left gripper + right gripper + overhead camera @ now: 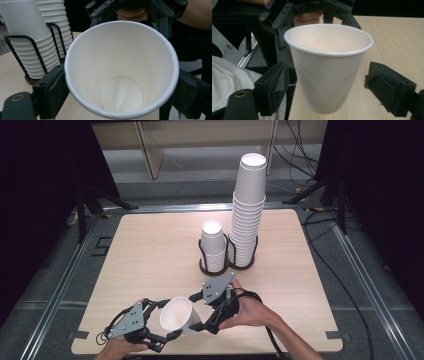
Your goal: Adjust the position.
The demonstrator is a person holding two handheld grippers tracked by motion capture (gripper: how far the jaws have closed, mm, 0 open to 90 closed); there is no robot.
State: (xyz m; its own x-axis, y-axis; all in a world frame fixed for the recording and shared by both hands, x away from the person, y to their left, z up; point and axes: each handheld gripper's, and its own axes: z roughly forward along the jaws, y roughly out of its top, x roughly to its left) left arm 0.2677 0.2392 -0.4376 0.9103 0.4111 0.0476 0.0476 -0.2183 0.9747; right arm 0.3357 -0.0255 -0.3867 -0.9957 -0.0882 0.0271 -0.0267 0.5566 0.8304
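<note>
Paper cup (pixel 177 316) hanging at lower centre over counter (pixel 150 250) edge. Left gripper (pixel 152 327) jaws clamping its rim sides; right gripper (pixel 200 312) jaws standing apart, flanking cup body. Placing on short stack (pixel 213 247) in holder (pixel 228 260), upper centre, remaining.

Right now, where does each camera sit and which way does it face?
High view: above the near table edge, facing forward and down; left tongs, right tongs show.
Left gripper view: rides the left tongs, looks into the paper cup; own jaws show.
Right gripper view: rides the right tongs, faces that cup's side; own jaws show.
Shared: all three see the cup.
</note>
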